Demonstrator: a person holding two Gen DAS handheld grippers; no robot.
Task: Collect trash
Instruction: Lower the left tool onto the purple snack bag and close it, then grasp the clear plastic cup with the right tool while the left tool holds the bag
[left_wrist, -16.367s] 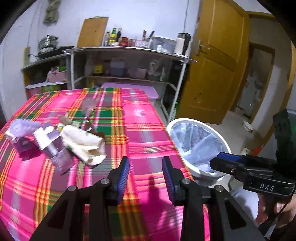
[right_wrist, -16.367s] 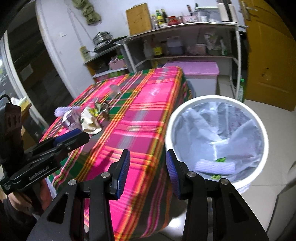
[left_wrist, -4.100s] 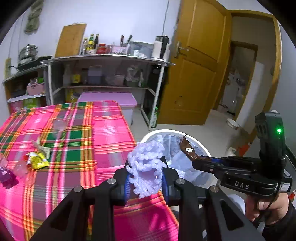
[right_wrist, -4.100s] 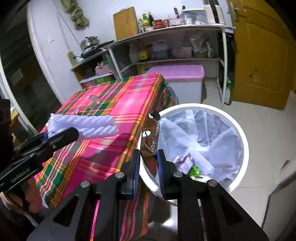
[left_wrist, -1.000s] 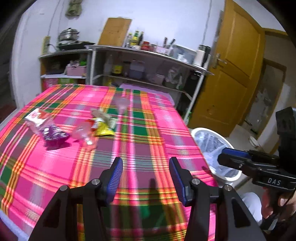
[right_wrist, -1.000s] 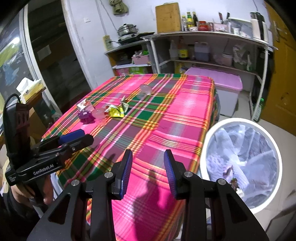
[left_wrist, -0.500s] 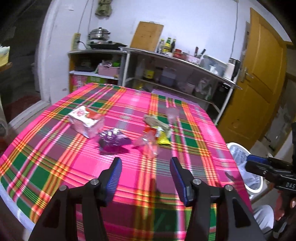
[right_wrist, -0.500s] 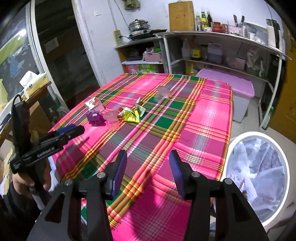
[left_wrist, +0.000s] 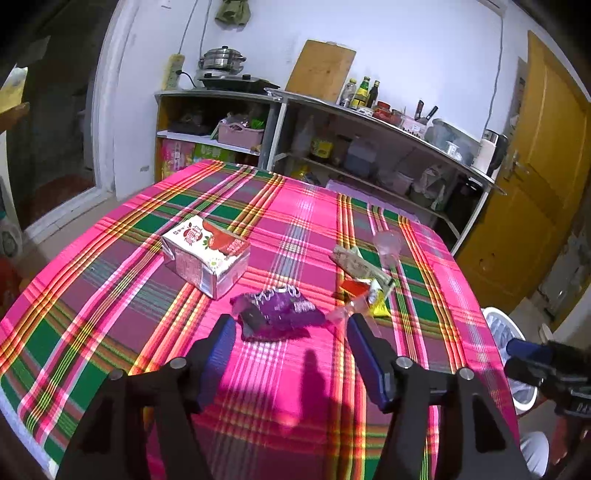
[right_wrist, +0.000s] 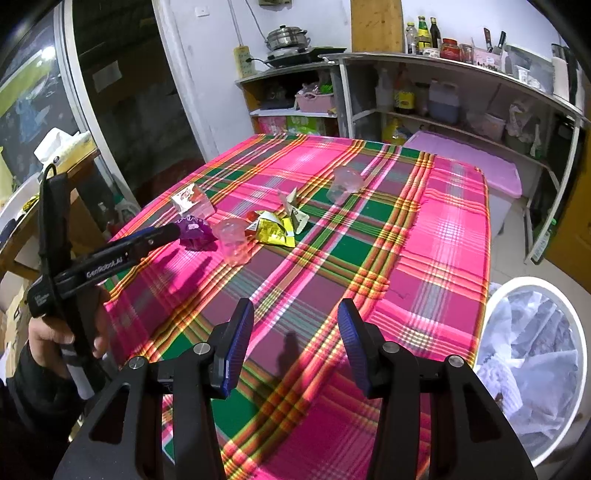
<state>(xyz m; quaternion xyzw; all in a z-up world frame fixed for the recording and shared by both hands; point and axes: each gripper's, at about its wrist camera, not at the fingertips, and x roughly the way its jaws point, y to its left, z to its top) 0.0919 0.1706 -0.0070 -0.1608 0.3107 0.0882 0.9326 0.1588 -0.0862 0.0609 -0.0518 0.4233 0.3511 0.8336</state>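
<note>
Trash lies on the plaid tablecloth (left_wrist: 122, 314): a purple wrapper (left_wrist: 277, 314), a strawberry milk carton (left_wrist: 207, 254), a yellow wrapper (left_wrist: 378, 308), a flattened paper pack (left_wrist: 354, 262) and two clear plastic cups (right_wrist: 232, 240) (right_wrist: 343, 184). My left gripper (left_wrist: 290, 343) hovers just short of the purple wrapper, its jaws opening, with nothing pressed between them. From the right wrist view its tip (right_wrist: 173, 232) sits at the purple wrapper (right_wrist: 195, 230). My right gripper (right_wrist: 295, 332) stands open and empty over the near part of the table. The lined white bin (right_wrist: 535, 350) is on the floor at the right.
Metal shelves (left_wrist: 369, 147) with bottles, a pot and boxes stand behind the table. A pink lidded tub (right_wrist: 476, 162) sits beside the far table corner. A yellow door (left_wrist: 535, 192) is at the right. A person's hand (right_wrist: 44, 336) holds the left gripper's handle.
The left gripper swung left and came in close to the purple wrapper, its jaws spreading wider. The right gripper moved in over the table and its jaws opened somewhat.
</note>
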